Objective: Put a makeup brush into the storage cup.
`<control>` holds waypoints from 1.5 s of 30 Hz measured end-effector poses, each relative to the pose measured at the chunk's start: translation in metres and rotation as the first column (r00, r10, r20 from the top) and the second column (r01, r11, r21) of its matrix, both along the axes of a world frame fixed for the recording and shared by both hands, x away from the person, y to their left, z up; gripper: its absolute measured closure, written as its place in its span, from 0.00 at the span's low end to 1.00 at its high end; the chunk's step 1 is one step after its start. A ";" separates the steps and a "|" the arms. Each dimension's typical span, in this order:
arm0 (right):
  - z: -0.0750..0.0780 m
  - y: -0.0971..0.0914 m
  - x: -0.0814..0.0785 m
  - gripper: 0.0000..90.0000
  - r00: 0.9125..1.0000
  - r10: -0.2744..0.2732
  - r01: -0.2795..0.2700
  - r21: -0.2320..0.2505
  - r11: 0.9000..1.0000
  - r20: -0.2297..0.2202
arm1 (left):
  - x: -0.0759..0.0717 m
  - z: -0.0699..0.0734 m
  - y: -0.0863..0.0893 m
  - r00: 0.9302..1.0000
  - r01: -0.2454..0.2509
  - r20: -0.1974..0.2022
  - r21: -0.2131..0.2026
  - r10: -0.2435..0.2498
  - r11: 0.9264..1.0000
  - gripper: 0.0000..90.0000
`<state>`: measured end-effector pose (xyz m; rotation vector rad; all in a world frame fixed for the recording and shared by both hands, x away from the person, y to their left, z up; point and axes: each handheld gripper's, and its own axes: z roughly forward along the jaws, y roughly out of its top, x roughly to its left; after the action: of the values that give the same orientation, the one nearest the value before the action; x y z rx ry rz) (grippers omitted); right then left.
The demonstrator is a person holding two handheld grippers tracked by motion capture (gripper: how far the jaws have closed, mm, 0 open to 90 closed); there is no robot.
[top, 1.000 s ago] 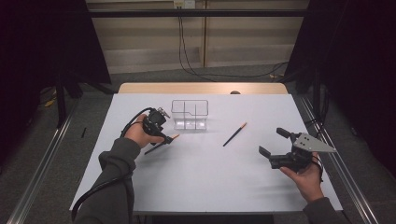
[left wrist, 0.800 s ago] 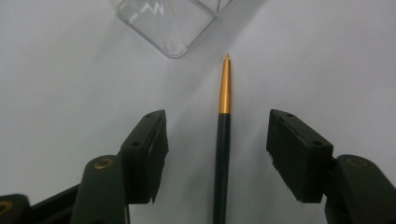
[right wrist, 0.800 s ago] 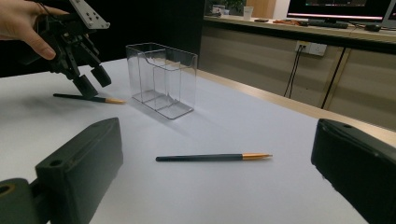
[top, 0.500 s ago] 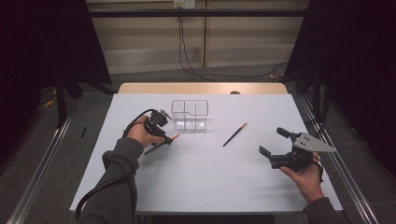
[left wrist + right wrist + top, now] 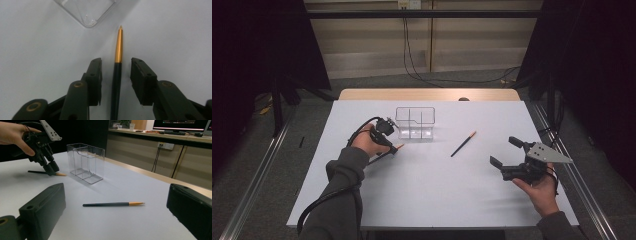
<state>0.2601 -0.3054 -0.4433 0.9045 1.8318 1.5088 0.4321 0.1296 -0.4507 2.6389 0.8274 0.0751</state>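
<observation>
A dark pen with a gold tip [image 5: 118, 47] lies on the white table between the jaws of my left gripper [image 5: 116, 75]. The jaws have just been closing, and a narrow gap still shows on each side of the pen, so the pads do not press on it. In the high view this gripper [image 5: 391, 146] points down at that pen [image 5: 399, 146], just left of a clear compartment box [image 5: 415, 122]. A second, similar pen [image 5: 463, 144] lies loose right of the box. My right gripper [image 5: 504, 151] hovers wide open and holds nothing, with that pen [image 5: 112, 204] ahead of it.
The clear box [image 5: 86, 162] stands upright at the table's middle back, its corner [image 5: 86, 15] just beyond the left pen's tip. A cable [image 5: 362, 127] loops from the left gripper along the person's sleeve. White table surface [image 5: 437, 190] stretches between the two hands.
The left gripper has settled slightly lower over the pen beside the box. The right hand, the second pen and the box have not moved.
</observation>
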 end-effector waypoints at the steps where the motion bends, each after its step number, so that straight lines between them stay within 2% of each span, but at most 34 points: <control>1: 0.000 0.000 0.000 0.02 1.000 0.001 -0.001 -0.003 1.000 0.000 | 0.000 0.000 -0.001 1.000 0.001 0.006 -0.003 -0.001 1.000 0.69; 7: 0.000 0.000 0.000 0.02 1.000 0.000 0.000 -0.003 1.000 0.000 | 0.001 -0.001 -0.004 1.000 0.002 0.007 -0.001 -0.002 1.000 0.73; 10: 0.001 0.000 0.000 0.02 1.000 -0.002 0.002 -0.004 1.000 -0.001 | 0.002 0.000 -0.005 1.000 0.008 -0.009 0.020 -0.008 1.000 0.74; 11: 0.000 -0.001 0.000 0.02 1.000 0.003 -0.003 -0.001 1.000 -0.002 | 0.001 -0.001 -0.006 1.000 -0.004 -0.001 0.012 0.004 1.000 0.75; 12: 0.000 -0.001 -0.001 0.02 1.000 -0.002 0.002 -0.004 1.000 -0.001 | 0.002 0.000 -0.006 1.000 0.005 0.003 0.028 -0.005 1.000 0.75; 13: 0.000 -0.001 -0.001 0.02 1.000 -0.004 0.004 -0.006 1.000 -0.002 | 0.002 -0.001 -0.007 1.000 0.001 0.006 0.024 -0.002 1.000 0.76; 14: 0.000 -0.001 0.000 0.02 1.000 -0.003 0.003 -0.006 1.000 -0.002 | 0.002 0.000 -0.007 1.000 0.007 -0.006 0.025 -0.007 1.000 0.76; 20: 0.001 0.000 -0.001 0.02 1.000 -0.003 0.003 -0.004 1.000 0.000 | 0.002 0.000 -0.011 1.000 0.000 -0.012 0.041 0.000 0.999 0.80; 23: 0.001 -0.001 0.000 0.02 1.000 -0.003 0.003 -0.005 1.000 0.003 | 0.003 0.001 -0.013 1.000 0.007 -0.015 0.061 -0.006 0.998 0.82; 24: 0.001 0.000 -0.001 0.02 1.000 -0.002 0.002 -0.002 1.000 0.002 | 0.003 0.001 -0.013 0.999 0.007 -0.033 0.062 -0.005 0.998 0.82; 25: 0.001 -0.001 -0.001 0.02 1.000 -0.003 0.003 -0.003 1.000 0.002 | 0.003 0.001 -0.014 1.000 0.004 -0.027 0.065 -0.003 0.998 0.83; 28: 0.001 -0.001 -0.001 0.02 1.000 0.001 -0.001 -0.008 1.000 0.005 | 0.004 0.001 -0.015 1.000 0.009 -0.031 0.066 -0.007 0.998 0.86; 29: 0.001 -0.001 -0.001 0.02 1.000 -0.003 0.003 -0.009 1.000 0.005 | 0.004 0.001 -0.015 0.999 0.011 -0.043 0.067 -0.009 0.998 0.87; 32: 0.001 -0.001 0.000 0.02 1.000 0.000 0.000 -0.005 1.000 0.004 | 0.004 0.001 -0.016 0.999 -0.006 -0.045 0.067 0.009 0.998 0.93; 38: 0.001 -0.001 -0.001 0.02 1.000 -0.001 0.001 -0.005 1.000 0.004 | 0.004 0.000 -0.016 0.998 -0.023 -0.049 0.053 0.025 0.998 0.93; 39: 0.001 -0.001 -0.001 0.02 1.000 -0.002 0.002 -0.002 1.000 0.005 | 0.005 0.001 -0.015 0.999 -0.011 -0.052 0.064 0.014 0.998 0.93; 45: 0.001 -0.002 -0.001 0.02 1.000 -0.002 0.002 -0.004 1.000 0.005 | 0.005 0.001 -0.014 0.999 -0.009 -0.049 0.058 0.012 0.998 0.93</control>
<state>0.2596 -0.3075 -0.4424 0.9003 1.8293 1.5039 0.4370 0.1155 -0.4499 2.7005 0.8674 0.0366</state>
